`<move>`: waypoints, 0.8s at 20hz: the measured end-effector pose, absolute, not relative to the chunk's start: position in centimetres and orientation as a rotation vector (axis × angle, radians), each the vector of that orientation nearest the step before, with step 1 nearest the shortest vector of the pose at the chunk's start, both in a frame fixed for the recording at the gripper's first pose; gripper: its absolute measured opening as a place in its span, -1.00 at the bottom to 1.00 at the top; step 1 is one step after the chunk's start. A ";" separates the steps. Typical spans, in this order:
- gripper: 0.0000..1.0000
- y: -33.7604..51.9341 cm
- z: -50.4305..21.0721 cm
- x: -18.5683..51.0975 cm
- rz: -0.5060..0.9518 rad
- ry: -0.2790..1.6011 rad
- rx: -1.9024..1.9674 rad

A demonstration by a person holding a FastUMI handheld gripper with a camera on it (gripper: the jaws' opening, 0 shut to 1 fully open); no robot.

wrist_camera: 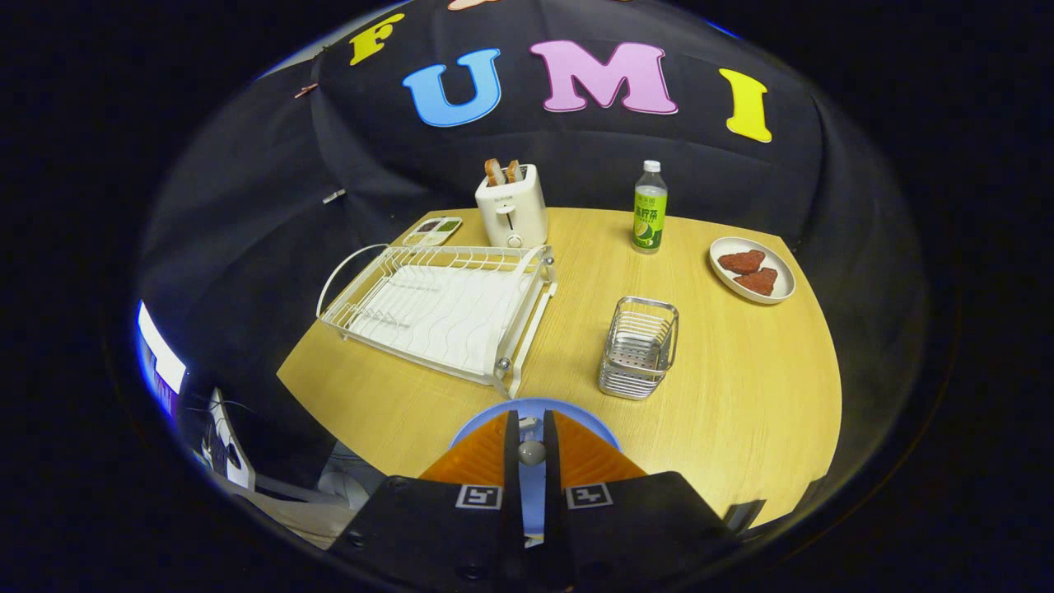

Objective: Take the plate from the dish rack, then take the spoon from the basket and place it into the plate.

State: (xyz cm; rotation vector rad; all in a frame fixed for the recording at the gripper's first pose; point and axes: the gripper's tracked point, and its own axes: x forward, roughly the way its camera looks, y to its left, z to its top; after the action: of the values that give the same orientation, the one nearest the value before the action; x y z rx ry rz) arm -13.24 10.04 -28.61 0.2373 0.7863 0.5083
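My gripper (pixel 531 422) hangs low over the near edge of the wooden table, its fingers drawn close together on a small grey rounded piece, the spoon (pixel 532 451), of which little shows. Right under and just ahead of the fingers lies the blue plate (pixel 535 405); only its far rim shows past them. Beyond the plate to the left stands the white wire dish rack (pixel 445 305) with nothing in it. The metal basket (pixel 639 347) stands beyond the fingers to the right, and it holds nothing.
At the back of the table (pixel 741 387) stand a white toaster (pixel 512 206) with bread slices, a small tray (pixel 433 231) beside it and a green-labelled bottle (pixel 650 207). A white plate (pixel 752 269) with two brown pieces sits at the far right.
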 end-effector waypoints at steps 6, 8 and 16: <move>-0.73 11.4 -31.2 -14.8 0.571 0.804 0.220; -0.73 11.2 -32.1 -15.7 0.591 0.835 0.225; -0.73 10.5 -37.2 -19.1 0.596 0.996 0.226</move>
State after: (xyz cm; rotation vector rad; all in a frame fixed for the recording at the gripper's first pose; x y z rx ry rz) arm -19.10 10.54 -37.17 0.2259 0.9962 0.5962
